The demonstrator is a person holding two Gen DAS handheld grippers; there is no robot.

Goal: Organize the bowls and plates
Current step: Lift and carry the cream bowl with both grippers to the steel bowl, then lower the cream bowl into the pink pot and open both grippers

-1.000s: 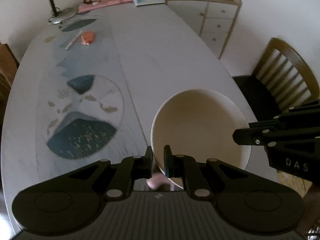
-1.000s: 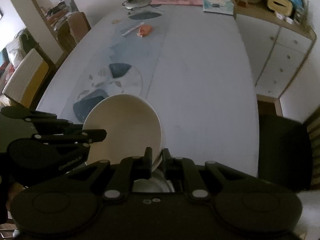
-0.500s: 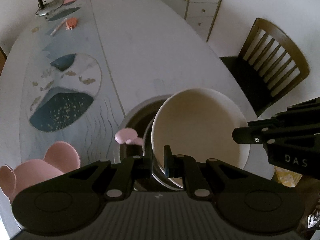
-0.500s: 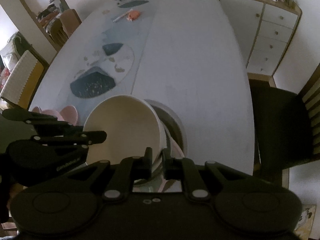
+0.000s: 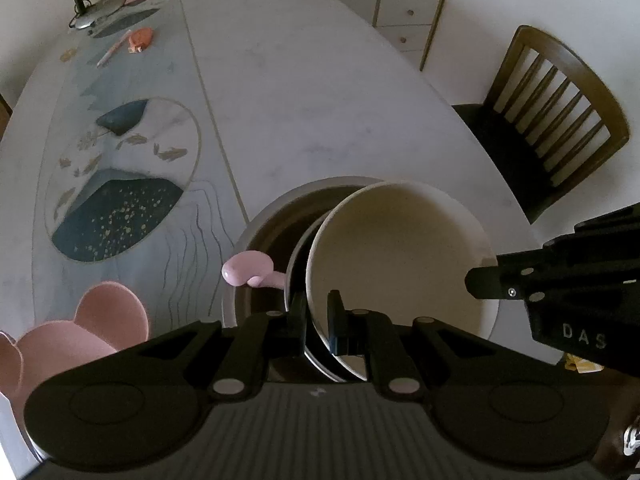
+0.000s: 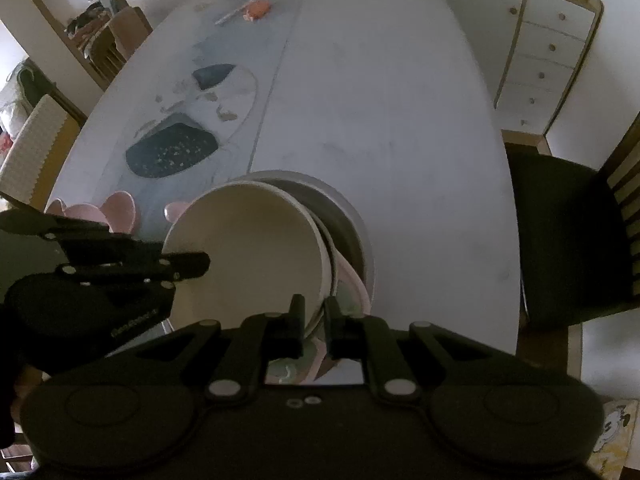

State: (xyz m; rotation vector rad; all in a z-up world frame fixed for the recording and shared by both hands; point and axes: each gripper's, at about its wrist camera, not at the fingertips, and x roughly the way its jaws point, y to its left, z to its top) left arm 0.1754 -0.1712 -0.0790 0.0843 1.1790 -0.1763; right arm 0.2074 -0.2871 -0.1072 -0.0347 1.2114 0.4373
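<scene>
A cream bowl (image 5: pixel 400 256) is held by both grippers above a larger grey basin (image 5: pixel 280 216) on the table. My left gripper (image 5: pixel 318 312) is shut on the bowl's near-left rim. My right gripper (image 6: pixel 313 320) is shut on its right rim; the bowl also shows in the right wrist view (image 6: pixel 248 256). In the basin (image 6: pixel 344 216) lie other dishes: a pink bear-eared piece (image 5: pixel 248 270) sticks out on the left, and a pink rim (image 6: pixel 352 280) shows under the bowl. A pink bear-shaped plate (image 5: pixel 80 332) lies on the table to the left.
The white oval table (image 5: pixel 320 92) carries a printed runner (image 5: pixel 120 184). At its far end are a lamp (image 5: pixel 92 8), a pen and an orange item (image 5: pixel 140 38). A wooden chair (image 5: pixel 556 120) and a white drawer cabinet (image 5: pixel 412 4) stand to the right.
Both grippers with the cream bowl have pulled back and lowered over the grey basin, which has come into view beneath the bowl. The pink bear plate has appeared at the left.
</scene>
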